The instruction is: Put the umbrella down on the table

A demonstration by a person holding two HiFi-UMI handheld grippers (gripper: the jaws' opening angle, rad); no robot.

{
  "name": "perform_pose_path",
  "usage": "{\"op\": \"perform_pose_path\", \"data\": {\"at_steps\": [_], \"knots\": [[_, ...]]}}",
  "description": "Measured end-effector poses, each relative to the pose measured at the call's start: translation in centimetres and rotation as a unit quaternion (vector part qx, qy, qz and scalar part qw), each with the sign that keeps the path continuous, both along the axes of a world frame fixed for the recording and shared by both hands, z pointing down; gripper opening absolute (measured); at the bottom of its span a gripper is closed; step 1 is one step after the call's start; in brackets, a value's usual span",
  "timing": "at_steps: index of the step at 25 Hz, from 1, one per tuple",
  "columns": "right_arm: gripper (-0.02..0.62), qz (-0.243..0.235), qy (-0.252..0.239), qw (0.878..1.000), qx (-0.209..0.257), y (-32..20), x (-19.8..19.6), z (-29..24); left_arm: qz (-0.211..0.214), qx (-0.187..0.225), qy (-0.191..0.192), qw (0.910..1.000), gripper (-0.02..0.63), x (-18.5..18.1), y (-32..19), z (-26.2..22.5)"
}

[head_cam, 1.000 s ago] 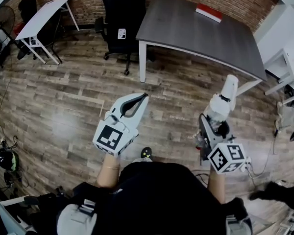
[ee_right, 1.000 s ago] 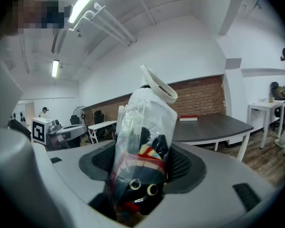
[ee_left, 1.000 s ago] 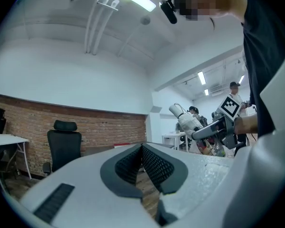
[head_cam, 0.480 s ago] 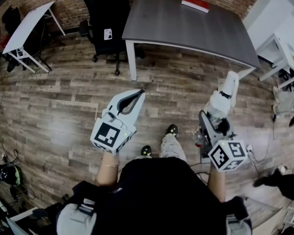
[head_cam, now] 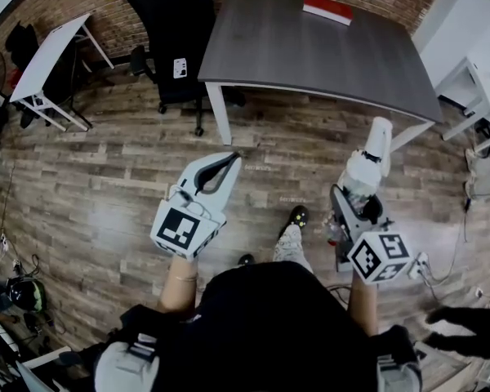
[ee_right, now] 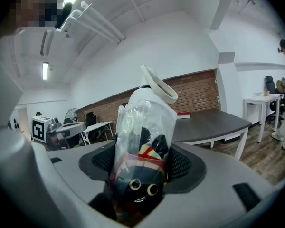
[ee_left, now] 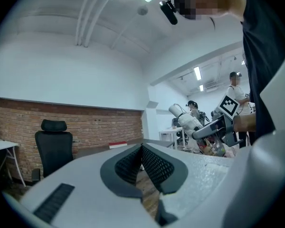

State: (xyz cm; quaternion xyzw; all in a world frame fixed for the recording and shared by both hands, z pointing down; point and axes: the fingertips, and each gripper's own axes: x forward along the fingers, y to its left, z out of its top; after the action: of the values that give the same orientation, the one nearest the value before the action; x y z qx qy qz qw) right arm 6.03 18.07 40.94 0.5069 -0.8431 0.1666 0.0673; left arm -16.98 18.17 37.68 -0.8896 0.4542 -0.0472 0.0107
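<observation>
My right gripper is shut on a folded umbrella in a clear plastic sleeve. Its white handle points up and away from me, and a dark cartoon face shows near the jaws. I hold it over the wooden floor, short of the dark grey table. My left gripper is at the same height to the left, with jaws shut and nothing between them. It also points toward the table's near left corner.
A red book lies at the table's far edge. A black office chair stands left of the table. A white folding table is further left, white desks are at the right, and cables lie on the floor there.
The person has stepped toward the table, and a shoe and leg now show between the grippers. Both grippers keep their pose, with the umbrella still held.
</observation>
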Motion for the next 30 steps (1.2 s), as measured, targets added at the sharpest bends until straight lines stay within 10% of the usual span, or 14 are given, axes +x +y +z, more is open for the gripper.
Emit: {"op": "perform_pose_path", "data": {"at_steps": [30], "knots": [[0.29, -0.097, -0.046, 0.994, -0.01, -21.0, 6.4, 0.4, -0.086, -0.008, -0.047, 0.9952, 0.0, 7.9, -16.3, -1.4]]}}
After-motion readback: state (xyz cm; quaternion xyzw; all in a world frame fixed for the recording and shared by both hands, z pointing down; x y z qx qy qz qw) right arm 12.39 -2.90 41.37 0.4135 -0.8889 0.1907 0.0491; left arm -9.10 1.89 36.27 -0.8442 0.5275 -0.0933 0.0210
